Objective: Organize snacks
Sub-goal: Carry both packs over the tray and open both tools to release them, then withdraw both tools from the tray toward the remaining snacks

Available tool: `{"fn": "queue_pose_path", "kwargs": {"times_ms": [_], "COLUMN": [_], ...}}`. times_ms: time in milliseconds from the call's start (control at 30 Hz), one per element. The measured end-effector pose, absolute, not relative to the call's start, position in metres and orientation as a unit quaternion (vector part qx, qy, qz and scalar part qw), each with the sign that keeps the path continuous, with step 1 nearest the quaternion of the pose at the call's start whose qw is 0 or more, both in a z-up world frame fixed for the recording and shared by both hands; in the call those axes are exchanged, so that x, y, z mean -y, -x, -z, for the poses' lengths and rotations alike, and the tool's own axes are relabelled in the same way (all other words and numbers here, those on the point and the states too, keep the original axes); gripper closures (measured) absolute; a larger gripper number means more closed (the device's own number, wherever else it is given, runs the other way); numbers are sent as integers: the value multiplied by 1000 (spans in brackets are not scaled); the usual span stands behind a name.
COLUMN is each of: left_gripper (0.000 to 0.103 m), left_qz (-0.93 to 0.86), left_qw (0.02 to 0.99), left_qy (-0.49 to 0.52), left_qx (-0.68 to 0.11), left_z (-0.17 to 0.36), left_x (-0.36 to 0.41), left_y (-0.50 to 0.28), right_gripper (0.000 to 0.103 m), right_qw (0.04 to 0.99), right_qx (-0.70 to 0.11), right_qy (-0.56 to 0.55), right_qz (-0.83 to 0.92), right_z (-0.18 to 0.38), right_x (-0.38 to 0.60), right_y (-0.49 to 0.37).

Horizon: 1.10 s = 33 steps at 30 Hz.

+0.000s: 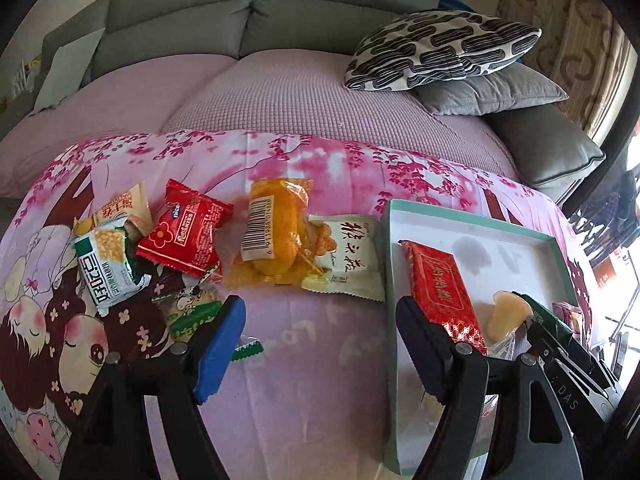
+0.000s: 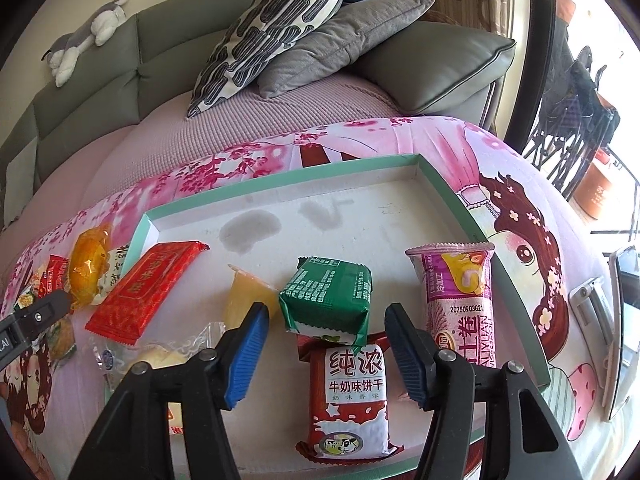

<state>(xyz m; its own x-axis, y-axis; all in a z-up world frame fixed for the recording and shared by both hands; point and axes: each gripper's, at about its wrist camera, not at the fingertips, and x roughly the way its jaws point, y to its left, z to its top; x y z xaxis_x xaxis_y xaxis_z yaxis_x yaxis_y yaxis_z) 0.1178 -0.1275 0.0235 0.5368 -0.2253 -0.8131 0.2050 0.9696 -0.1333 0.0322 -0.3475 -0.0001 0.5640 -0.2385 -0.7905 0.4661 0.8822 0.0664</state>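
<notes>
Pink cloth (image 1: 304, 344): both grippers' fingers (image 1: 220, 340) (image 2: 404, 354) stand apart, empty; green packet (image 2: 326, 300) in the tray (image 2: 280, 180)

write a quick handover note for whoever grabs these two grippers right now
Left gripper: jaws open, empty, over the cloth between the loose pile and the tray.
Right gripper: jaws open, empty, over the tray beside the green packet and milk biscuit pack.
Done: the tray also holds the red bar, jelly cup, a clear-wrapped snack and purple roll.
Left: red packet, orange bag, white packet and the green ones on the cloth.
</notes>
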Motion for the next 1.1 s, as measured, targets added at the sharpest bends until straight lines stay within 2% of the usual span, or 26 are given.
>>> {"fn": "queue_pose_path", "kwargs": {"times_ms": [333, 367, 433, 567, 667, 733, 800, 1100], "left_gripper": [23, 21, 9, 8, 1, 1, 1, 1], "left_qz": [115, 115, 112, 95, 86, 80, 74, 45], "left_qw": [874, 873, 876, 886, 885, 885, 884, 889], "left_qy": [17, 16, 12, -4, 2, 0, -4, 0], "left_qx": [-473, -473, -468, -454, -457, -458, -462, -455], "left_z": [-15, -14, -13, -12, -9, -7, -5, -9], "left_x": [121, 121, 121, 120, 116, 116, 116, 109], "left_y": [-106, -107, -106, -106, -106, -106, -107, -106], "right_gripper": [38, 35, 27, 17, 10, 7, 0, 0], "right_qw": [877, 877, 877, 877, 878, 879, 880, 885], "right_qx": [-421, -422, -422, -423, -425, -426, -424, -412], "right_qy": [-128, -126, -122, -115, -110, -106, -102, -91], "right_qz": [191, 191, 193, 195, 191, 189, 189, 198], "right_z": [-3, -2, -2, -1, 0, 0, -1, -3], "right_x": [339, 339, 339, 337, 335, 333, 331, 331], "right_y": [-31, -31, -32, -33, -34, -34, -34, -32]}}
